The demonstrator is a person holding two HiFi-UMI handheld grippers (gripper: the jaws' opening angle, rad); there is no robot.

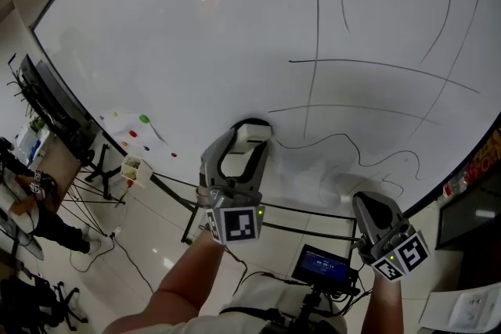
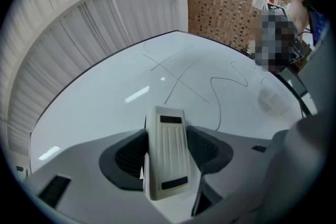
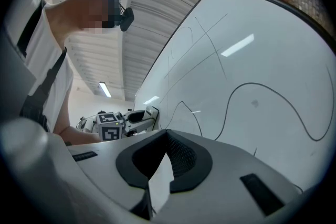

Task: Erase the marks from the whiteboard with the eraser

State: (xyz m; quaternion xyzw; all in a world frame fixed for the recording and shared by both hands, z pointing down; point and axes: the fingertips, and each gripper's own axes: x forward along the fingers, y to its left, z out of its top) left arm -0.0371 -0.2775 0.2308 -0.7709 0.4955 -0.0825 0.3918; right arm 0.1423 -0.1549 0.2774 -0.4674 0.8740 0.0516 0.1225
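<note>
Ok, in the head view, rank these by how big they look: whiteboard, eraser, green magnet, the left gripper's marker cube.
1. whiteboard
2. marker cube on the left gripper; it sits nearer the camera than the eraser, so this rank is unsure
3. eraser, held between the jaws
4. green magnet

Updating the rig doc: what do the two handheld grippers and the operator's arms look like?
Left gripper and right gripper: grey moulded shells, black ribbed pads inside the tongs. Each carries a cube with black-and-white square markers and a green light beside it. Forearms unsleeved; white shirt, dark strap.
</note>
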